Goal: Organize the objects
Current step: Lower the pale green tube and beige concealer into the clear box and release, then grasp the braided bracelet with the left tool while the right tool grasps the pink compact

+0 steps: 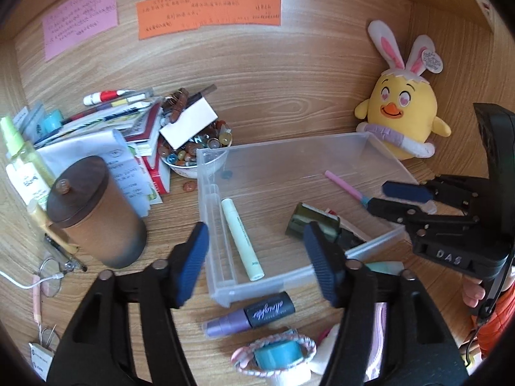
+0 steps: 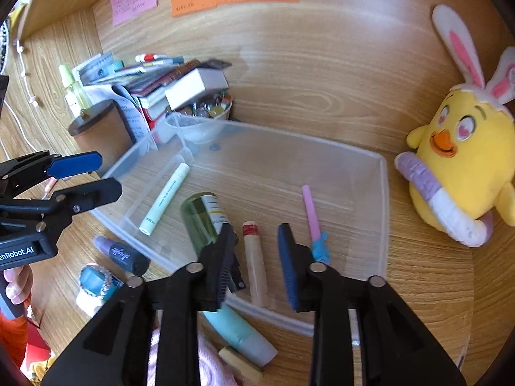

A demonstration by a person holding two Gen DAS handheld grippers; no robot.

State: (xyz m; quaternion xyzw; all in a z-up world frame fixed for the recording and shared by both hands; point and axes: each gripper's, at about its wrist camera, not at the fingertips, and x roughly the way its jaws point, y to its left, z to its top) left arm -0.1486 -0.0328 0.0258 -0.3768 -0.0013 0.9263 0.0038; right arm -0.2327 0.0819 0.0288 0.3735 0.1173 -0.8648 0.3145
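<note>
Three sticky notes (image 1: 209, 11), one clear bin (image 2: 383, 193), one plush chick (image 1: 404, 109), one lidded jar (image 1: 96, 212).

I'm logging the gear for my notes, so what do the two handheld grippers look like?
Both are matte black plastic linkages with silver rivets and ribbed blue fingers. The right gripper carries raised "DAS" lettering; the left gripper reads "enRobot.AI".

a home desk nook, walled in wood. handwritten notes (image 1: 208, 11) are stuck on the back panel. a plush chick (image 1: 404, 112), books (image 1: 141, 135) and cosmetics clutter the top.
</note>
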